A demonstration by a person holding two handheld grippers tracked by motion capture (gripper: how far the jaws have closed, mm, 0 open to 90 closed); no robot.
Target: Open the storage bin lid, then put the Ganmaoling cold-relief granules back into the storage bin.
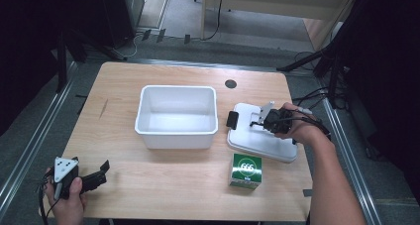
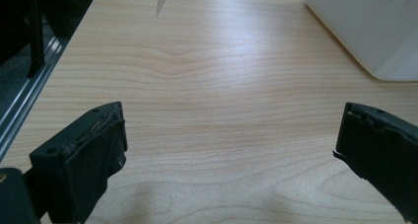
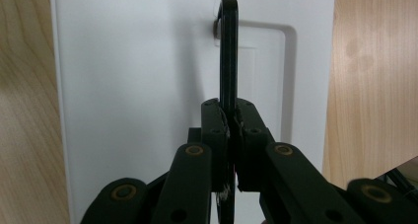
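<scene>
Left gripper [image 1: 101, 171] resting low near the bench [image 1: 124, 185] edge, fingers [image 2: 86, 155] wide apart, idle. Green box [image 1: 246, 170] not yet moved. Farther off, right gripper [image 3: 229, 123] clamped on black handle [image 3: 228, 51] of white lid [image 1: 262, 143]. White tub [image 1: 177, 116] open; lidding probably remaining.

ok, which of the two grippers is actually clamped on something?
The right gripper: its jaws pinch the thin black handle of the flat white plastic lid. The left gripper stands open over bare wood.
</scene>
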